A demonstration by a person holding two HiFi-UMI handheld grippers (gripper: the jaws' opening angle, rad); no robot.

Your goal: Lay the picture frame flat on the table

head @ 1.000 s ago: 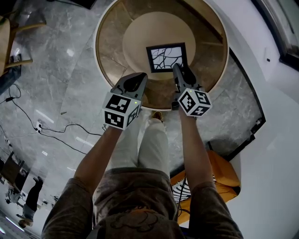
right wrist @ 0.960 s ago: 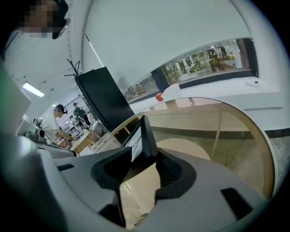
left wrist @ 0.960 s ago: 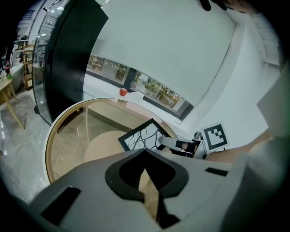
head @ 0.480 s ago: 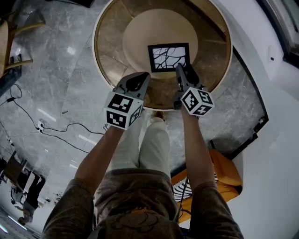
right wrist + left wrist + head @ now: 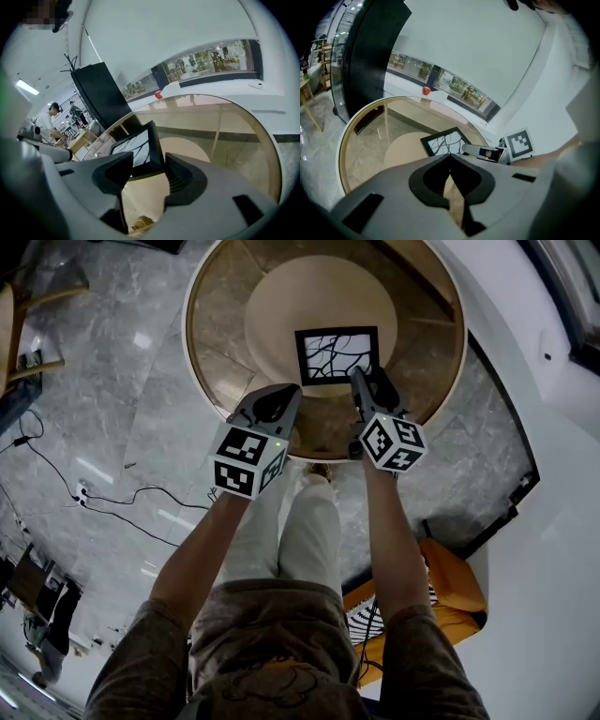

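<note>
Right claw [image 5: 149, 164] has just been spreading its jaws; they now stand wide with the near right corner of the frame [image 5: 337, 354] between them, no pad pressing on it. That frame has hardly shifted and lies face up on the glass table [image 5: 216, 343], so the laying down looks done. The wide jaws read as a release, letting the claw back off without dragging it. Left claw [image 5: 450, 164], jaws together and empty, hangs short of the frame's near left corner, clear of the work
</note>
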